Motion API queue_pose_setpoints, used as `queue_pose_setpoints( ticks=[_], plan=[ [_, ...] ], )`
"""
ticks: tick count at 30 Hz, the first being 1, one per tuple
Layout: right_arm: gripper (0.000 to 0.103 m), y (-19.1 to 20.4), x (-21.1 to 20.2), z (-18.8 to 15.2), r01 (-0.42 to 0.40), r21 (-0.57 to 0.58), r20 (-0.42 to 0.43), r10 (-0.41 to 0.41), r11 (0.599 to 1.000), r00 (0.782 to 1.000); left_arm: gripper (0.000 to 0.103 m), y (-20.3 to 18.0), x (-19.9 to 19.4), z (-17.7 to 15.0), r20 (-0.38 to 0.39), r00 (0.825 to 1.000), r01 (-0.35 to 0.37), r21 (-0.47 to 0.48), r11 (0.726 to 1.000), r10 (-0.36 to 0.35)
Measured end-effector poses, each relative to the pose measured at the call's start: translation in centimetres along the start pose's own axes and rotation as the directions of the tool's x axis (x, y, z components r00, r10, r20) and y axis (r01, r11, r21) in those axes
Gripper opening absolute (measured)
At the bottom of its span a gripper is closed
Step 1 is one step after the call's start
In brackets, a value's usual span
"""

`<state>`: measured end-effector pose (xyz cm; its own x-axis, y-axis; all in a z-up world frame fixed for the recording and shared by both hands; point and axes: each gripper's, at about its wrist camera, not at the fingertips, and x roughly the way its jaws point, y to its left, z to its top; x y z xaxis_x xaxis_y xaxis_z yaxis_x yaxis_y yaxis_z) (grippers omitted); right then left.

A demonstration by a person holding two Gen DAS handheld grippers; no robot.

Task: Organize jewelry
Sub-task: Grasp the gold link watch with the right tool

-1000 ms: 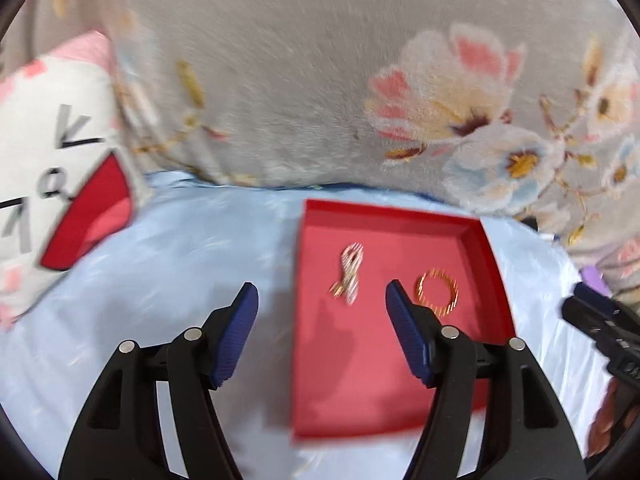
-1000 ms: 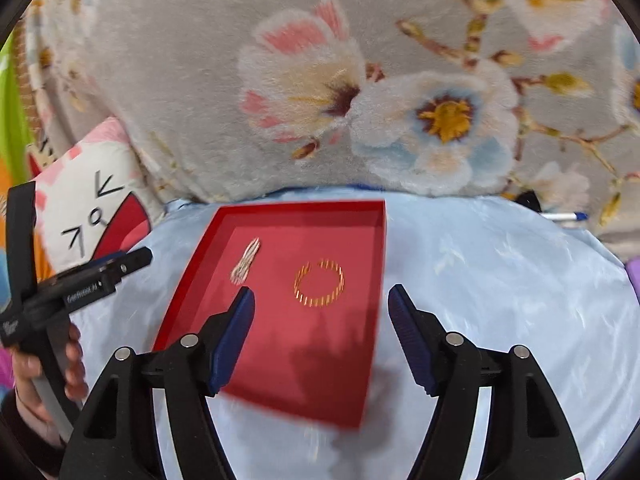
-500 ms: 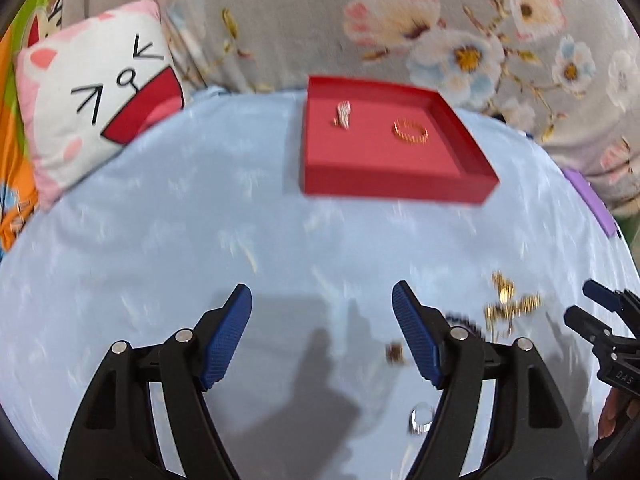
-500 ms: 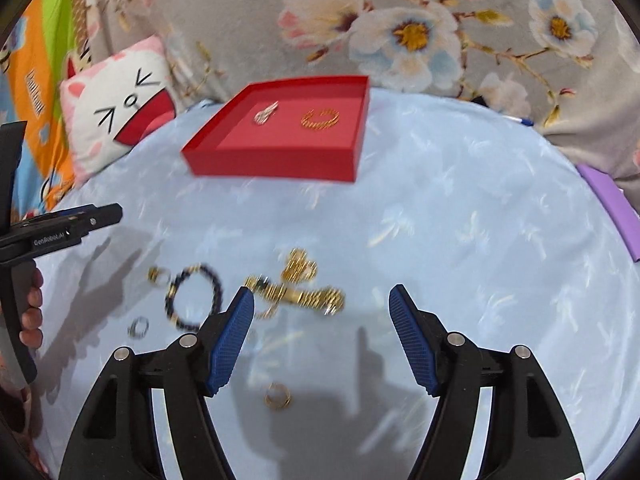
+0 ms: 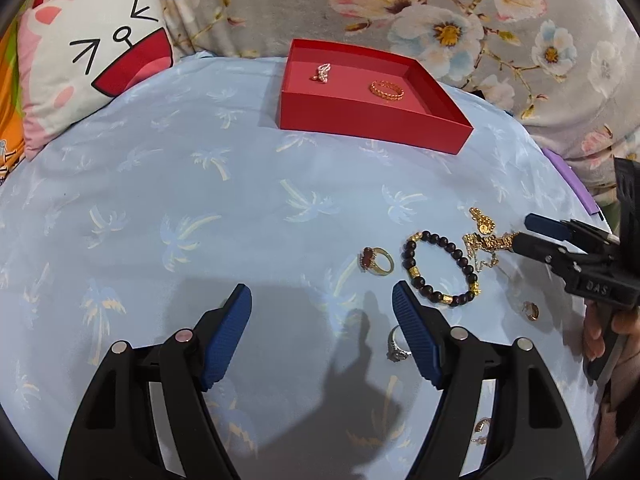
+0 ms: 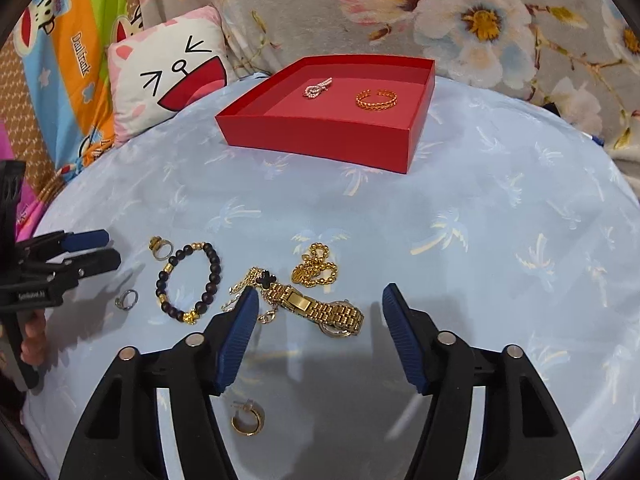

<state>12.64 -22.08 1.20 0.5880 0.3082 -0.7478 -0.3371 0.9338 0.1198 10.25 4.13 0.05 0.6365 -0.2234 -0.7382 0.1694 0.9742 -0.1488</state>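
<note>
Two pieces boxed, most jewelry still loose on the cloth.
Shallow red cardboard tray (image 6: pixel 320 140) holds a gold band and pearl piece; gold link watch (image 6: pixel 320 310), dark bead bracelet (image 6: pixel 188 280), rings wait outside. Left gripper (image 5: pixel 322 308) spread, empty; right gripper (image 6: pixel 316 306) closing, nothing pinched yet.

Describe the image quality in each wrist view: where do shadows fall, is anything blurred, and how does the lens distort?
Left wrist view: sharp; the left gripper casts a dark shadow on the blue cloth; fisheye bends the red tray edges, corners black. Right wrist view: sharp too; softer shadow under the right gripper, near the gold watch; same curved distortion.
</note>
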Motion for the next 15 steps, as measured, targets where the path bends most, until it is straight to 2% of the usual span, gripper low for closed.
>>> queue_pose_setpoints(
  ticks=[4,6,11,13,15],
  plan=[
    [0.052,-0.4,0.7,-0.3,-0.043,0.021,-0.031,0.044,0.999,0.999,0.07,-0.7,-0.3,-0.5,-0.007,0.999,0.036,0.018,0.999,-0.036],
    [0.052,-0.4,0.5,-0.3,-0.063,0.016,-0.027,0.064,0.998,0.998,0.07,-1.2,-0.5,-1.0,-0.013,0.999,0.044,0.042,0.998,-0.043],
    [0.052,-0.3,0.9,-0.4,-0.054,0.0,-0.048,0.054,0.999,0.997,0.07,-2.8,-0.6,-2.3,-0.043,0.997,0.068,0.112,0.991,-0.063],
    [0.047,-0.6,1.3,-0.4,-0.049,0.011,-0.069,0.05,0.999,0.996,0.07,-3.2,-0.3,-2.7,-0.056,0.996,0.075,0.12,0.99,-0.068],
    [0.034,-0.6,1.2,-0.5,-0.038,0.007,-0.07,0.039,0.999,0.997,0.07,-3.5,-0.4,-2.9,-0.051,0.997,0.064,0.14,0.988,-0.057]
  ],
)
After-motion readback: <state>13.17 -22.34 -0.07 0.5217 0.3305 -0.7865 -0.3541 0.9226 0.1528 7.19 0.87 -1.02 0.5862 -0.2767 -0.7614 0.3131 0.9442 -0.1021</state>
